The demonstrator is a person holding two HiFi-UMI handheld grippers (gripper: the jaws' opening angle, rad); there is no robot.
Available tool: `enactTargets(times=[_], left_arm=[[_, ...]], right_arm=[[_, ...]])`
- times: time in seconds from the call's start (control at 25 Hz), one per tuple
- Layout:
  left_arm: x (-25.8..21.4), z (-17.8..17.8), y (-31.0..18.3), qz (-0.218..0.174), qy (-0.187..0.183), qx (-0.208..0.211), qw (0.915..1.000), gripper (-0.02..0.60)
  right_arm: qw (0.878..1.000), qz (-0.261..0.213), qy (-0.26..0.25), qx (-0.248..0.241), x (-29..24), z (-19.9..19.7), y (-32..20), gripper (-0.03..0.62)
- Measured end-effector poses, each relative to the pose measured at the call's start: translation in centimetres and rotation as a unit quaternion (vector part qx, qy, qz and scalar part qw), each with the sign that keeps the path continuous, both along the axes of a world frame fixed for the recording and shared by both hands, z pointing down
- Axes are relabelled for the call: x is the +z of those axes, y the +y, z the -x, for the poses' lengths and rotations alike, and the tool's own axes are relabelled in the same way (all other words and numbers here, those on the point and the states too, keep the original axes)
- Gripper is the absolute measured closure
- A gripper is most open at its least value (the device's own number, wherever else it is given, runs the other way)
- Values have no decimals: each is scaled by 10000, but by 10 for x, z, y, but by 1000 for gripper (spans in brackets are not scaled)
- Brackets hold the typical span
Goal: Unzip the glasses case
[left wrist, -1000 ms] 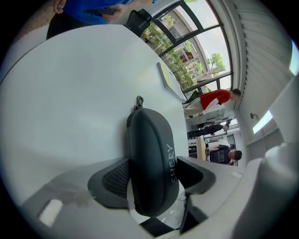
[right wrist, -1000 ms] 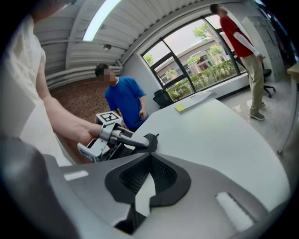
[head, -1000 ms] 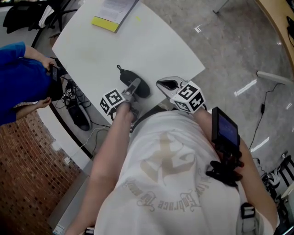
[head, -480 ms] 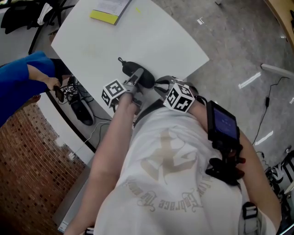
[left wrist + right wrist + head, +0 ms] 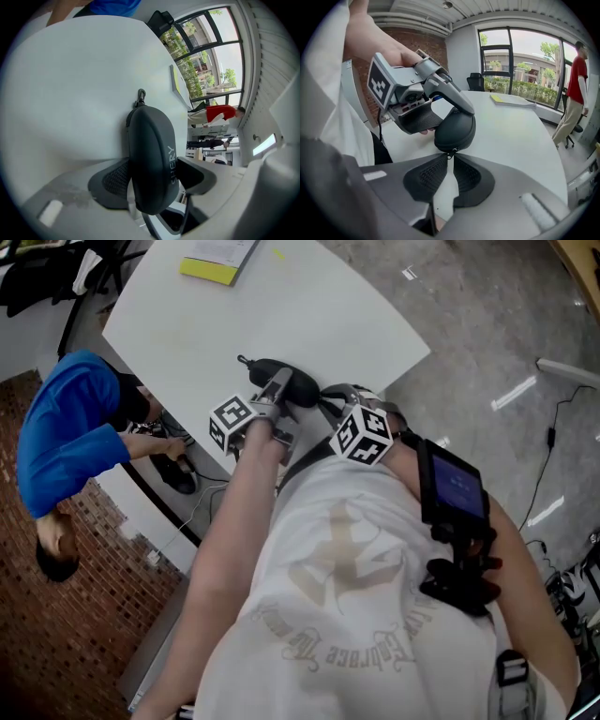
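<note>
Now the step in hand is taking hold of the slider, with the zip not visibly opened yet. The left gripper [image 5: 275, 393] is clamped across the middle of the black glasses case [image 5: 152, 159], one pad on each broad face, bracing it at the near edge of the white worktop [image 5: 281, 306]; whether the case rests on the top or hangs just above it I cannot tell. The right gripper [image 5: 449, 160] has its jaws drawn narrow, their tips nipped onto the small zipper pull [image 5: 450, 153] at the case's near end. The metal clip [image 5: 140, 96] sits at the far end.

Next, I judge, the right gripper must draw the pull steadily along the seam, following the curve, while the left gripper holds firm against it. A loose pinch could slip off so small a tab.
</note>
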State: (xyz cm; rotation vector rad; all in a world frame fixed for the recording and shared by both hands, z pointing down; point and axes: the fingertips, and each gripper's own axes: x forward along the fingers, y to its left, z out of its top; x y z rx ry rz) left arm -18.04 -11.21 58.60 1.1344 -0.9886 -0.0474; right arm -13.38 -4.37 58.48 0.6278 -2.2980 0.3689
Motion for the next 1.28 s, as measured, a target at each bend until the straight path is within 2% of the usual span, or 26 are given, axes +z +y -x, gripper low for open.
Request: enactTargets(times=[0.36, 0.6, 0.72, 0.88, 1.28], left_arm=[[5, 0, -6, -41, -182, 147, 9997, 255], [11, 0, -2, -69, -578, 655, 9962, 256], [12, -3, 0, -118, -800, 1012, 9916, 256], [13, -8, 4, -238, -1099, 1622, 9803, 256], [15, -10, 4, -173, -1195, 2318, 9653, 259]], right_arm=[[9994, 185, -70, 277, -1, -9, 0, 557], [9984, 418, -113, 369, 3, -14, 2, 583], [9985, 511, -95, 143, 6, -12, 11, 586], [9980, 608, -65, -169, 8, -6, 23, 586], [9967, 749, -87, -316, 7, -1, 24, 589]])
